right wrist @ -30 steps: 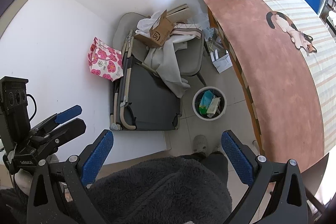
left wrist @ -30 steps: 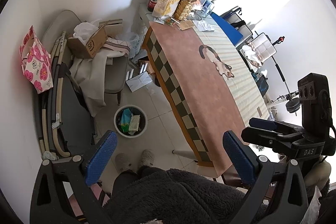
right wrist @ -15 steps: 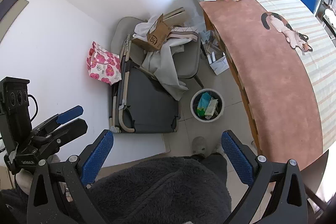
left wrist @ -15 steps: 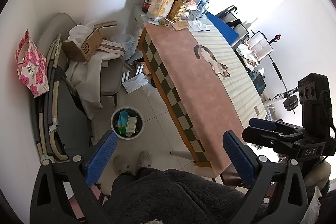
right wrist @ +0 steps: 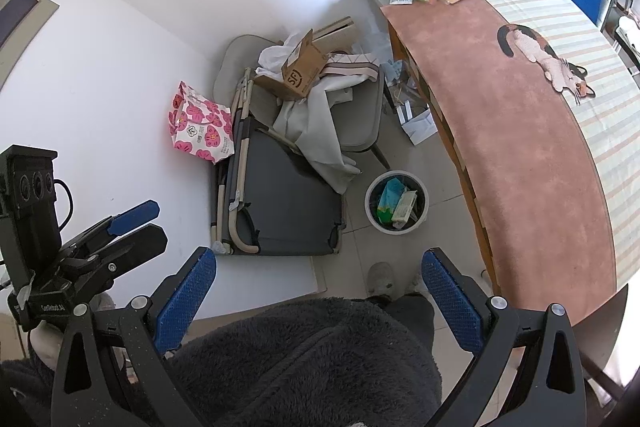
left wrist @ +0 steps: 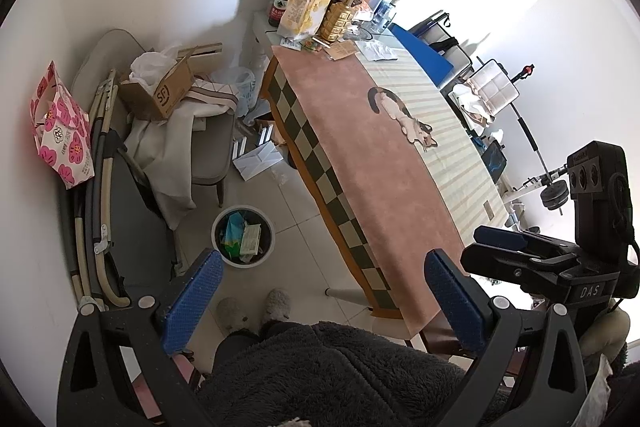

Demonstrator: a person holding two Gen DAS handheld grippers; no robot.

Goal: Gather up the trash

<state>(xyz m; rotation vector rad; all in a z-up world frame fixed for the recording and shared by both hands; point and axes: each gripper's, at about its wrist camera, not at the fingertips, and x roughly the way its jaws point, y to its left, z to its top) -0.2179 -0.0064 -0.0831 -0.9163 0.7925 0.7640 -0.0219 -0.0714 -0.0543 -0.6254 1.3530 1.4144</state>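
Trash, a teal packet and a pale wrapper among it, lies in the round white waste bin (left wrist: 243, 238) on the tiled floor, between the long table and the chair. The long table (left wrist: 384, 163), spread with a pink cloth bearing a cat picture and a checked edge, carries bottles and a yellow snack bag (left wrist: 308, 5) at its far end. The grey chair (right wrist: 352, 115) is heaped with pale cloth and a brown cardboard box (right wrist: 302, 67). A pink flowered bag (right wrist: 200, 129) leans on the wall. The left gripper (left wrist: 320, 299) is spread wide with nothing between its blue pads, above the person's dark fleece lap. The right gripper (right wrist: 320, 297) is likewise wide apart and empty.
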